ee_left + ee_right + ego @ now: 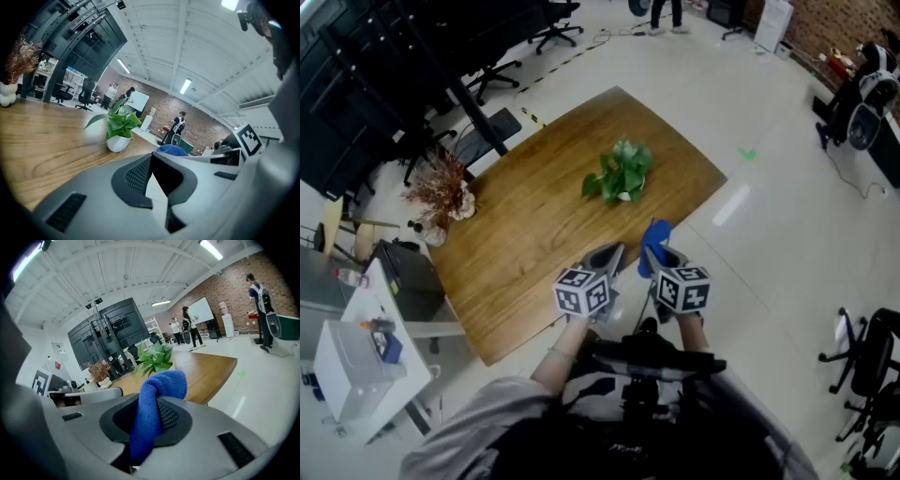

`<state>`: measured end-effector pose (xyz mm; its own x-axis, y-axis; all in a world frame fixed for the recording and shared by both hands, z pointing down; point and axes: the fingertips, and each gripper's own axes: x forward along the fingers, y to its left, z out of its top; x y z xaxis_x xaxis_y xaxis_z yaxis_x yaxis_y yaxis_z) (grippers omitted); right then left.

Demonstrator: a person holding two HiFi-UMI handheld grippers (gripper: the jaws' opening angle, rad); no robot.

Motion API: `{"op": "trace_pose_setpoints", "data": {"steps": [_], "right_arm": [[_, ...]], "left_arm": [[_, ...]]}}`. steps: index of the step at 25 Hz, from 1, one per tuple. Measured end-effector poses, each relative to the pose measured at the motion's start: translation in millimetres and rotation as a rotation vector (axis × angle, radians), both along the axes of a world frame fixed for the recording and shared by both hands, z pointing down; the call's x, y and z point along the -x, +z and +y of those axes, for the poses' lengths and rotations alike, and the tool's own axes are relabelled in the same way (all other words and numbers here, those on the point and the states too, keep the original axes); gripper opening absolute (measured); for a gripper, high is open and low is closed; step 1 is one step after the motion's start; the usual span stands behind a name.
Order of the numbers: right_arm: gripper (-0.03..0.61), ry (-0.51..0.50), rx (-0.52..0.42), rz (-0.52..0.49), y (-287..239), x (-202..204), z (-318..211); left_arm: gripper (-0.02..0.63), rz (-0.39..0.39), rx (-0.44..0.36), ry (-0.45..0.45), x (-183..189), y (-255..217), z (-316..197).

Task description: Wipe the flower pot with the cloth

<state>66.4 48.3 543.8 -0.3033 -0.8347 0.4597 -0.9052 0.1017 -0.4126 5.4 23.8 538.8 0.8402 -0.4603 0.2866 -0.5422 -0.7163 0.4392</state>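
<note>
Between right gripper (152,420) jaws: blue knitted cloth (159,390), pinched, free top end folded over past tips. Left gripper (151,161) just beside it, jaws pressed together, nothing between. Both over near edge of brown wooden bench (525,234). Ahead, well apart from both: small white flower pot (117,143) with green leafy plant (623,169), upright mid-bench. Cloth not touching pot.
</note>
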Motion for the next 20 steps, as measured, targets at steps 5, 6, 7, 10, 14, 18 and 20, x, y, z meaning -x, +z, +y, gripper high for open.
{"op": "trace_pose_setpoints", "data": {"steps": [5, 6, 7, 10, 14, 18, 20], "right_arm": [[0.057, -0.032, -0.003, -0.023, 4.4, -23.9, 0.1], [0.057, -0.040, 0.000, -0.029, 7.0, -25.3, -0.9], [0.057, -0.051, 0.005, -0.034, 10.1, -25.5, -2.0], [0.057, -0.073, 0.014, -0.057, 14.8, -23.3, -5.2], [0.057, -0.072, 0.020, -0.083, 19.5, -28.9, -16.3], [0.057, -0.065, 0.038, -0.078, 25.2, -37.8, -30.2], [0.057, -0.060, 0.044, -0.069, 24.2, -44.3, -38.3]], "left_arm": [[0.006, -0.011, 0.002, -0.023, -25.0, 1.9, 8.9], [0.005, -0.020, 0.003, -0.027, -26.4, 3.5, 9.2], [0.006, -0.031, 0.004, -0.035, -26.2, 5.4, 9.0], [0.006, -0.057, 0.010, -0.065, -21.1, 8.5, 3.8], [0.006, -0.070, 0.025, -0.075, -22.9, 13.5, -11.2], [0.006, -0.083, 0.048, -0.085, -25.5, 27.3, -37.6], [0.006, -0.065, 0.062, -0.091, -32.0, 30.7, -55.7]]}}
